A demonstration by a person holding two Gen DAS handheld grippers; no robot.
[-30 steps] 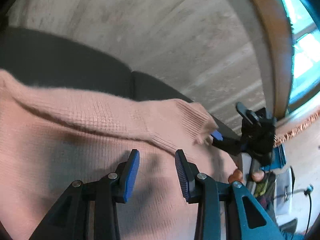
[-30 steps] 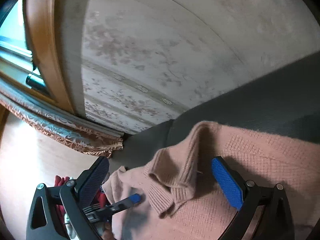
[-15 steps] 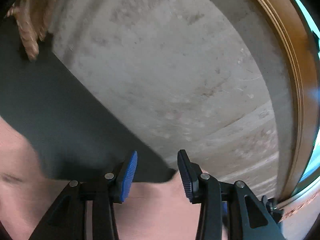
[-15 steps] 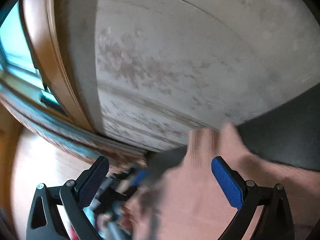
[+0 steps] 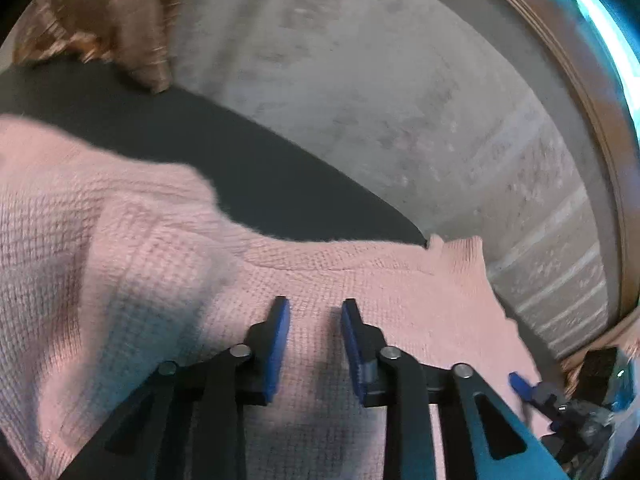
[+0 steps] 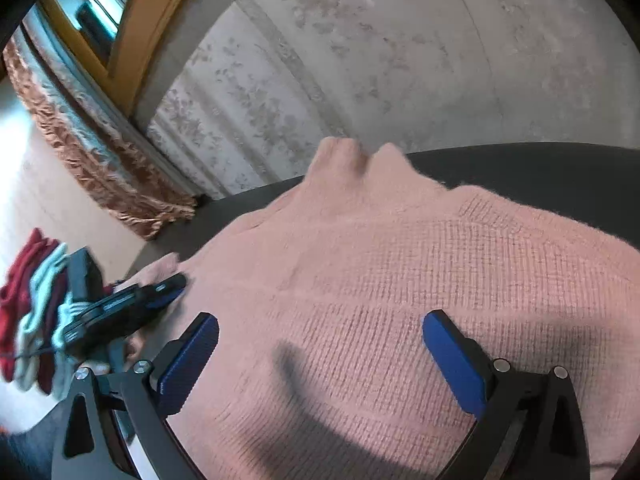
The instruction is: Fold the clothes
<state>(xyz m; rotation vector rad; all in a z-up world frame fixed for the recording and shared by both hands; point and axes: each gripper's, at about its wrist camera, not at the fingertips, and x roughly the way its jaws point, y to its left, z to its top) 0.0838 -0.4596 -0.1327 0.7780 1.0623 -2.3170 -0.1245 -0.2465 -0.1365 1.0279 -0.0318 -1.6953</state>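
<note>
Pink waffle-knit sweater point(image 6: 400, 280) lies spread over a dark grey upholstered seat point(image 6: 540, 172), against a pale wall with faded floral-striped paper point(image 6: 360, 60). In the right wrist view its ribbed cuff or collar end point(image 6: 352, 156) pokes up at the far edge, just in front of the wall. A fold ridge crosses the knit in the left wrist view, and one corner of the garment point(image 5: 460, 252) reaches past the end of the seat cushion.

Left gripper point(image 5: 314, 320): black frame, blue pads. Its jaws have just been closing; a narrow gap remains between the pads, with pink knit showing behind the gap. Whether any fabric is pinched there cannot be told; the pads do not visibly press on a fold.

Right gripper point(image 6: 320, 344): jaws spread wide, poised over the sweater's body and casting a shadow on it. Nothing sits between the pads.

In the right wrist view the left gripper appears at the sweater's near-left edge, low against the knit. Behind it, a blurred heap of red and pale blue-green clothes point(image 6: 32, 312) on a light floor. Brown-fringed curtain hem point(image 6: 100, 168) hangs below a wooden window frame point(image 6: 136, 20).
</note>
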